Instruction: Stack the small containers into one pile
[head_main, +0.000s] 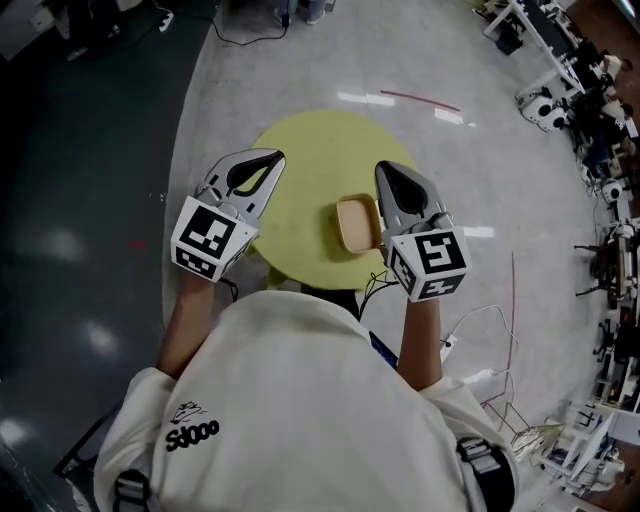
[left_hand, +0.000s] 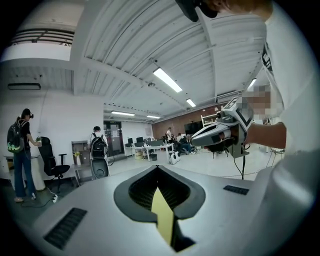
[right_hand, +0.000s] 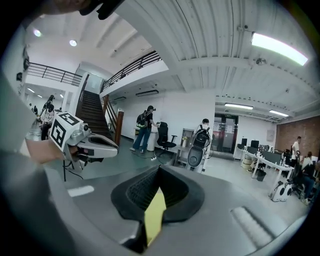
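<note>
A small tan square container sits on the round yellow table, right of the middle; I cannot tell whether others are nested in it. My right gripper hovers just right of the container, jaws shut and empty. My left gripper is held over the table's left part, well apart from the container, also shut with nothing in it. Both gripper views point out across the room: the left gripper and the right gripper show closed jaws with only a thin yellow sliver between them. The container is out of both.
The table stands on a glossy grey floor. Cables and a white wire frame lie at the right. Standing people with backpacks, an office chair and desks are far off in the hall.
</note>
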